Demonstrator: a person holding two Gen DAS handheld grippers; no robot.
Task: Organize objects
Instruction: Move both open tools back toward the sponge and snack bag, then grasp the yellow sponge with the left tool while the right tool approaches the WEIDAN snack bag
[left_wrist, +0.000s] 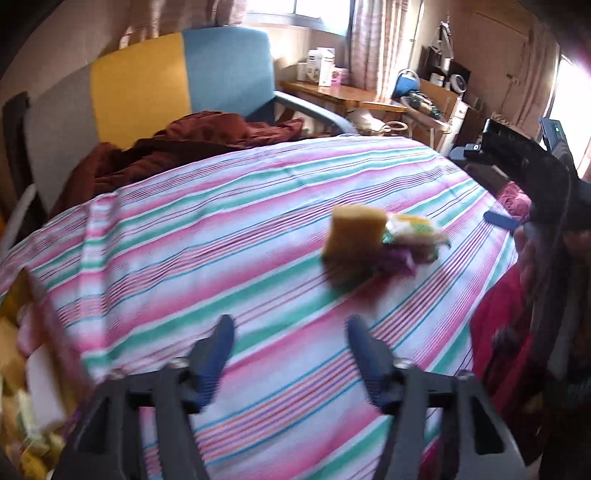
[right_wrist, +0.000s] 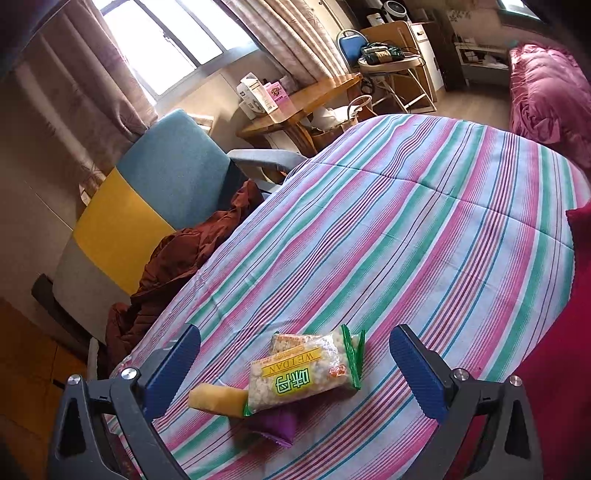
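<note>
Striped cloth (right_wrist: 424, 229) in pink, green and white covers the tabletop, and most of it lies bare, leaving broad open room on every side of the small snack pile. In the right wrist view the right tool (right_wrist: 295, 358) hovers with its blue pads spread wide, the snack packet (right_wrist: 299, 373) with green printing lying on the cloth between and below them, untouched. A yellow packet (right_wrist: 216, 398) pokes out from its left end, and a purple wrapper (right_wrist: 279, 424) is partly buried under it.

The left tool (left_wrist: 290, 328) also stands spread, nothing between its fingers (left_wrist: 218, 350), over bare cloth short of the same pile, which here shows as a blurred yellow block (left_wrist: 354, 230) beside a pale bag. The cloth's far edge curves off toward an armchair (left_wrist: 177, 85) in grey, yellow and blue, with a brown garment (left_wrist: 177, 147) heaped on its seat right at the tabletop rim. On the right edge a red fabric (left_wrist: 498, 332) hangs close.

At the left wrist view's lower left corner, a container of yellowish items (left_wrist: 14, 369) is cut off and smeared by motion; it may be a box of more snacks, but I cannot tell. Part of the right tool's black body (left_wrist: 517, 155) intrudes at that view's upper right.
</note>
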